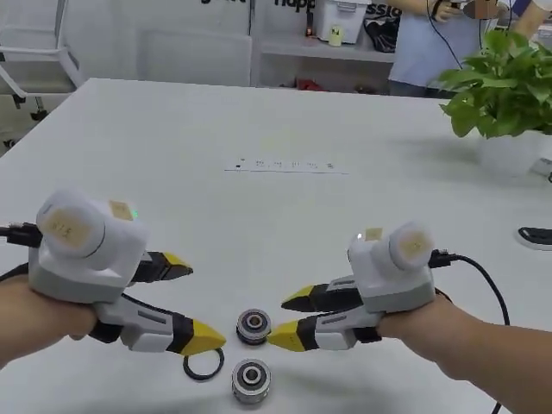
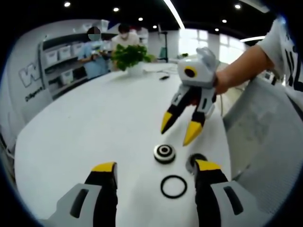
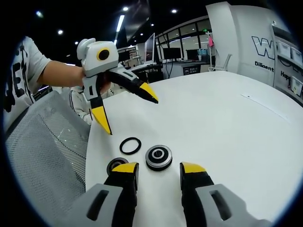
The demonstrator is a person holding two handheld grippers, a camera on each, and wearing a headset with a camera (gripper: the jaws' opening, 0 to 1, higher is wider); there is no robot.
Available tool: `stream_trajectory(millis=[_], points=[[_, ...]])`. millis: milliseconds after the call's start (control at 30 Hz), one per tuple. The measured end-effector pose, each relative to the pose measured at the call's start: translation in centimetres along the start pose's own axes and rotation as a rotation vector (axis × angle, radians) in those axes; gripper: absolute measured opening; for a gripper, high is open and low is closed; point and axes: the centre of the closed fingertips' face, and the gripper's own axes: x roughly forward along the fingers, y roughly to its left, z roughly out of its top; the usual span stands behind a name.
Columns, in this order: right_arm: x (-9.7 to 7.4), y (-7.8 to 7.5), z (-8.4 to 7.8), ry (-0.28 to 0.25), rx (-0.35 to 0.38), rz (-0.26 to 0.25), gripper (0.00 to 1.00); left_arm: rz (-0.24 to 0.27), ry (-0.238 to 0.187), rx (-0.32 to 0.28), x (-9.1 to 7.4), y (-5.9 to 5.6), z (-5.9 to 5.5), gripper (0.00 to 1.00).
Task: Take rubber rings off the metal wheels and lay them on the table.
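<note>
Rubber ring (image 1: 239, 326) on far wheel (image 1: 254, 325) likely soft, stretchy, best pinched at edge; left tool (image 1: 197, 300), right tool (image 1: 283, 320) spread.

The head view looks from above and behind, forward and down over the table (image 1: 276, 138), with the left gripper (image 1: 200, 302) and right gripper (image 1: 283, 321) close at its bottom edge. The left gripper view sits low over the table and faces across it at the right gripper, near ahead. The right gripper view faces the opposite way, at the left gripper. All three share the wheels (image 1: 254, 325) and ring (image 1: 203, 364). The head and left gripper views also share the plant (image 1: 500, 82).
</note>
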Motion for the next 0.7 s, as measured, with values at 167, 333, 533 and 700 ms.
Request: stream_trajectory(millis=[167,333,533,700], points=[[0.2,0.0,-0.2,0.006,-0.003,0.003,0.3,-0.004,0.0,0.001,0.3,0.1,0.0,0.65],[0.4,0.1,-0.4,0.01,-0.004,0.005,0.27,-0.009,0.003,0.001,0.7,0.1,-0.2,0.64],[0.8,0.3,-0.6,0.02,-0.008,0.011,0.25,-0.012,0.009,0.001,1.1,0.1,-0.3,0.62],[1.0,0.1,-0.8,0.022,0.001,0.009,0.24,-0.015,0.009,-0.002,1.4,0.0,-0.3,0.61]])
